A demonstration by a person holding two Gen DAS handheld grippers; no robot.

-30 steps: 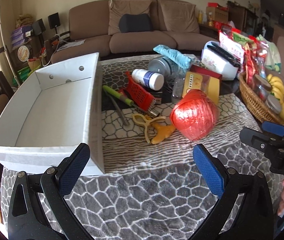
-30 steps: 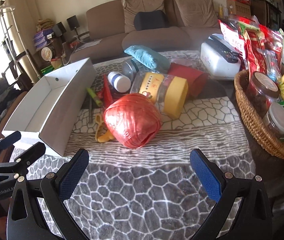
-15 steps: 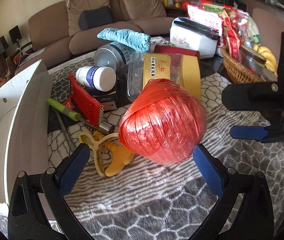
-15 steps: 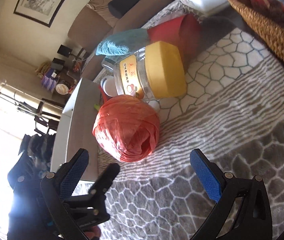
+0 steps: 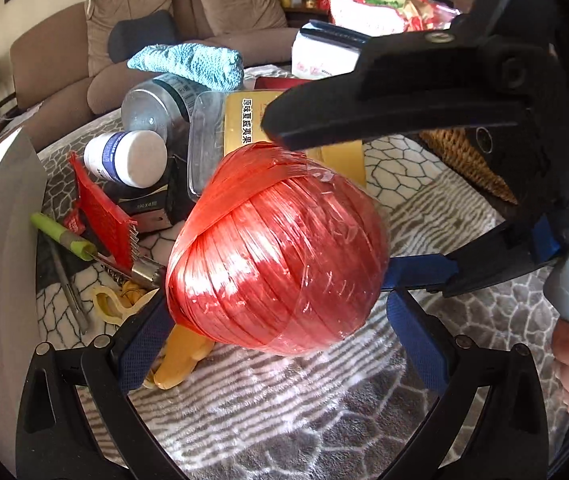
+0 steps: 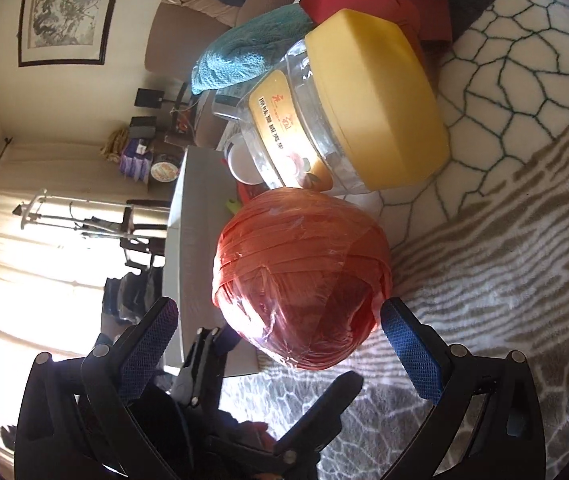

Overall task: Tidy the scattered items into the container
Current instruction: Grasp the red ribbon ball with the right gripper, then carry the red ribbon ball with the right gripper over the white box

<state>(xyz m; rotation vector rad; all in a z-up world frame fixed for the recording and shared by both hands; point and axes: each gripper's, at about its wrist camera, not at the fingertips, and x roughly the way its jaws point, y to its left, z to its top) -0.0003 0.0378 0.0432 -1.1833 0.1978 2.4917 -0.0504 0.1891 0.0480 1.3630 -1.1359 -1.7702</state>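
Note:
A big red ball of plastic twine (image 5: 280, 248) lies on the patterned cloth; it also shows in the right wrist view (image 6: 300, 280). My left gripper (image 5: 280, 344) is open, its pads either side of the ball's near end. My right gripper (image 6: 280, 344) is open and turned on its side, one finger above the ball and one at its right; it shows in the left wrist view (image 5: 364, 208). The white box (image 5: 0, 248) stands at the left, also in the right wrist view (image 6: 192, 240).
Behind the ball lie a clear jar with a yellow lid (image 6: 348, 120), a white pill bottle (image 5: 128, 160), a red grater (image 5: 104, 212), a green-handled tool (image 5: 64, 236), a yellow peeler (image 5: 156, 336) and a teal cloth (image 5: 188, 64). A wicker basket (image 5: 464, 160) sits right.
Both grippers have moved in on the red twine ball, which now sits between their open fingers. The right gripper has rolled further onto its side.

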